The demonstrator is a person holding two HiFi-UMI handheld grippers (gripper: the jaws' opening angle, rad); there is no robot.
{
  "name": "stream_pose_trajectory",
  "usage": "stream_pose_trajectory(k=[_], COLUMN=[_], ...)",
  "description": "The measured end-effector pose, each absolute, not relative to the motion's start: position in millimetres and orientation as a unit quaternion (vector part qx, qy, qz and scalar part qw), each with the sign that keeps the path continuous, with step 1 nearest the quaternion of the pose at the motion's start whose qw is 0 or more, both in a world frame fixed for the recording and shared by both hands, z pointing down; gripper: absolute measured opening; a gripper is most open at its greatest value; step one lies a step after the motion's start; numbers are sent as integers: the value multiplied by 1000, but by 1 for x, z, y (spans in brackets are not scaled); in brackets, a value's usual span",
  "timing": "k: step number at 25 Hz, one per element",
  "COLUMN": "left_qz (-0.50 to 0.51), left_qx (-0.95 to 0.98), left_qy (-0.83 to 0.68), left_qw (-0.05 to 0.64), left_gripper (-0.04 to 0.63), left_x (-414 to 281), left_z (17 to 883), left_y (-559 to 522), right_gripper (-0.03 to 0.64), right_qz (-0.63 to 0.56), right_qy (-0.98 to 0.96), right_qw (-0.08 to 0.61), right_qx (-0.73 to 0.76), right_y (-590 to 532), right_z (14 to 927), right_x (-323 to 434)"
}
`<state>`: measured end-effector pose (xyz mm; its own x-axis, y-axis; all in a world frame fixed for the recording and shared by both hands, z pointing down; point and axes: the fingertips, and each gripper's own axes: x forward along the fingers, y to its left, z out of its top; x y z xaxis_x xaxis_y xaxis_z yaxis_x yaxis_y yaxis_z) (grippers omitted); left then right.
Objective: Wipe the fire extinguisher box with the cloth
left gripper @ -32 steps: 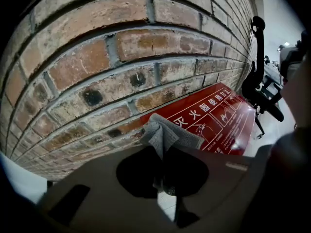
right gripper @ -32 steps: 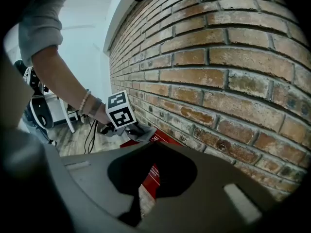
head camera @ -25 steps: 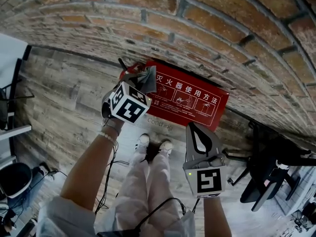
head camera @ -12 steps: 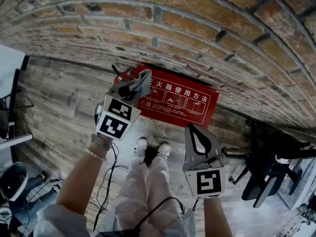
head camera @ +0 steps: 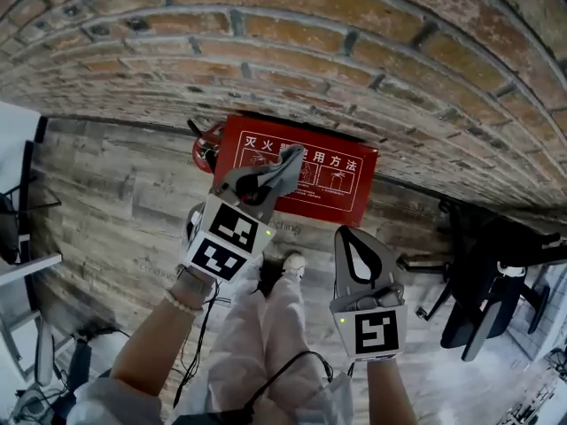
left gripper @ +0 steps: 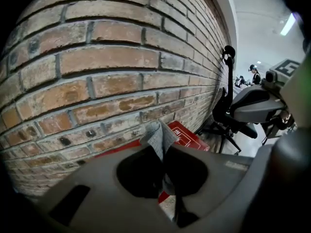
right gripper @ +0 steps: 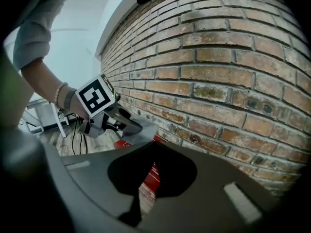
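While the person is standing at the foot of the brick wall (head camera: 310,51), the left gripper (head camera: 266,177) is reaching forward with its jaws closed on the grey cloth (head camera: 285,166) – a folded tuft is sticking up out of the tips in the left gripper view. The cloth is lying over the printed face of the red fire extinguisher box (head camera: 332,184), a little left of its middle. Whether it is actually pressing on the surface cannot be told from the head view. The right gripper (head camera: 353,242) is hanging lower and nearer the person's feet, well apart from the box, with its jaws brought together on nothing; only a thin slit is showing between them in its own view. Judgement on progress: wiping is looking to be at or near its start, or in mid-pass. No streak or clean patch is showing on the red face, so nothing is indicating how much is already covered, and the right half and the edges are presumably left to do. The box is sitting on the wooden floor (head camera: 115,175), tight against the base of the wall – its long axis is running along the wall, left to right in the head view. Its white-lettered face is turning up toward the head camera, with the print reading upright from where the person is standing.
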<state>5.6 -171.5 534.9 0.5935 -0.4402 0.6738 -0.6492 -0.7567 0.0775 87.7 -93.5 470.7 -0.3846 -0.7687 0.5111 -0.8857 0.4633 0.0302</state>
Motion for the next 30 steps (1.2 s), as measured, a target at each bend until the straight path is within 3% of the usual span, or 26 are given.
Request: stream_pose_trajectory(k=[17,30], left_qz=[338,404], left_qx=[901,875], left_qy=[-191,-181], left_qw=[195,198], left_gripper=[12,12], left_x=[149,176], left_z=[577,641], left_y=[-103,-95], right_gripper=[6,6], right_qz=[157,174], right_qy=[-780,-772], right_qw=[235,229], right_qx=[558,566], right_y=[-54,-49], right_z=[487,507], right_x=[165,189])
